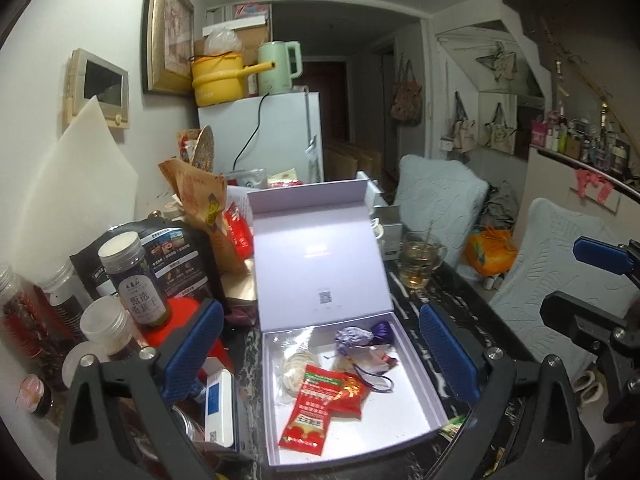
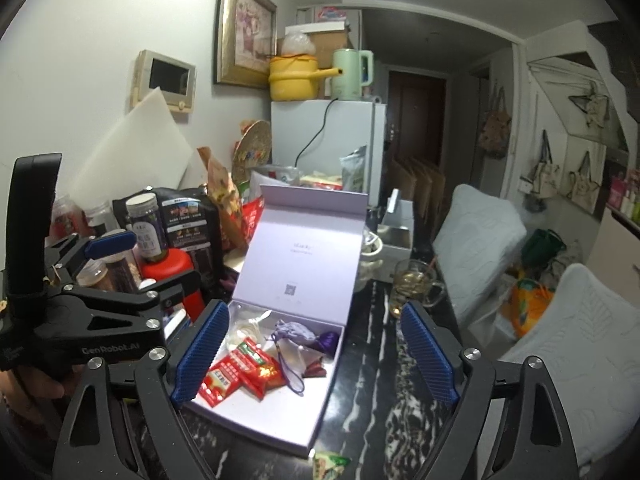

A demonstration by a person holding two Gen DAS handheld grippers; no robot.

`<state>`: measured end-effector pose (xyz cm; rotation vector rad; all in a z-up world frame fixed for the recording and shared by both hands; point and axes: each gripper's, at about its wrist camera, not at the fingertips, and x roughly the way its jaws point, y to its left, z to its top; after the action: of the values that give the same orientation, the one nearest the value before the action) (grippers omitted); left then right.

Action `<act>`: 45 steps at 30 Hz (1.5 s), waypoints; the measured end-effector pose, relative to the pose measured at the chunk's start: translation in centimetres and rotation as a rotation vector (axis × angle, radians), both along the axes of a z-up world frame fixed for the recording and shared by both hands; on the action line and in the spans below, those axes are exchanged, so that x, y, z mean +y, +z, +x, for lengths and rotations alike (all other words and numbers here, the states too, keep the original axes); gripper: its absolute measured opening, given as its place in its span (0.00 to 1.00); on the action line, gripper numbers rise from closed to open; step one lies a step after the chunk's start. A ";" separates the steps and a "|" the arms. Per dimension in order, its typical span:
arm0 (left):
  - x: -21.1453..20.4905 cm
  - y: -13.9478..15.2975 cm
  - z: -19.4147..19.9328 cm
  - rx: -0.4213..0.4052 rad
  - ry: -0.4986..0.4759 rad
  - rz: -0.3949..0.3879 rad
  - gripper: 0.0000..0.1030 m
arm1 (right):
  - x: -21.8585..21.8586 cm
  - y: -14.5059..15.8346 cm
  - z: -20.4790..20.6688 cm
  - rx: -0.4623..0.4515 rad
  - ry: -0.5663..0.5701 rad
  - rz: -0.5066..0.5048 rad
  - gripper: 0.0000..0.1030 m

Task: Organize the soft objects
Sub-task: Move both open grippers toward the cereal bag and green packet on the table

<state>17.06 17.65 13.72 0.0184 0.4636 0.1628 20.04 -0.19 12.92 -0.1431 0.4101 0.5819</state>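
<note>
On a cluttered dark counter [image 1: 404, 292], the lidded box [image 1: 360, 436] held sachets [image 1: 316, 404] and pouch [image 1: 354, 336]; both tongs, left [image 1: 320, 364] and right [image 2: 316, 356], gaped empty, probably between placements, needing another soft item.

Black marbled table [image 2: 372, 420]: open lilac box [image 1: 320, 264], glass mug [image 1: 420, 260], jars [image 1: 132, 280].

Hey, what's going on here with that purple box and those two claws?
A person is sorting small soft items into an open lilac gift box on a dark marbled table. Red snack packets, a lavender pouch and a clear-wrapped item already lie inside. The left claw and right claw both hang open above the box, holding nothing. A small green packet lies on the table outside the box.
</note>
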 end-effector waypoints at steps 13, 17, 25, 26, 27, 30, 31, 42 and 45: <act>-4.8 -1.0 -5.1 0.004 -0.165 -0.007 0.97 | -4.2 -0.2 -6.2 -0.038 -0.054 0.009 0.92; -6.1 -1.8 -6.3 0.012 -0.204 -0.018 0.97 | -5.4 -1.3 -7.6 -0.023 -0.078 0.007 0.92; -8.6 -4.1 -7.5 0.061 -0.281 -0.045 0.97 | -8.5 -4.1 -9.5 0.034 -0.147 0.016 0.92; -9.0 -4.6 -7.6 0.071 -0.299 -0.046 0.97 | -9.0 -4.6 -9.8 0.044 -0.160 0.015 0.92; -9.5 -5.1 -7.6 0.079 -0.322 -0.040 0.97 | -9.2 -5.0 -9.9 0.052 -0.171 0.018 0.92; -10.7 -6.8 -7.6 0.122 -0.370 -0.029 0.97 | -10.3 -6.4 -10.6 0.085 -0.184 0.027 0.92; -11.0 -7.3 -7.5 0.135 -0.382 -0.035 0.97 | -10.7 -6.9 -10.7 0.096 -0.190 0.029 0.92; -13.4 -12.9 -7.0 0.283 -0.482 -0.101 0.97 | -13.9 -13.1 -11.7 0.207 -0.315 0.030 0.92; -14.0 -14.2 -6.7 0.320 -0.494 -0.103 0.97 | -14.4 -14.8 -11.9 0.237 -0.328 0.046 0.92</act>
<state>10.32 3.64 -0.49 0.0580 0.7708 -0.3544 8.10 -14.62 -1.85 0.0386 0.6359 0.2838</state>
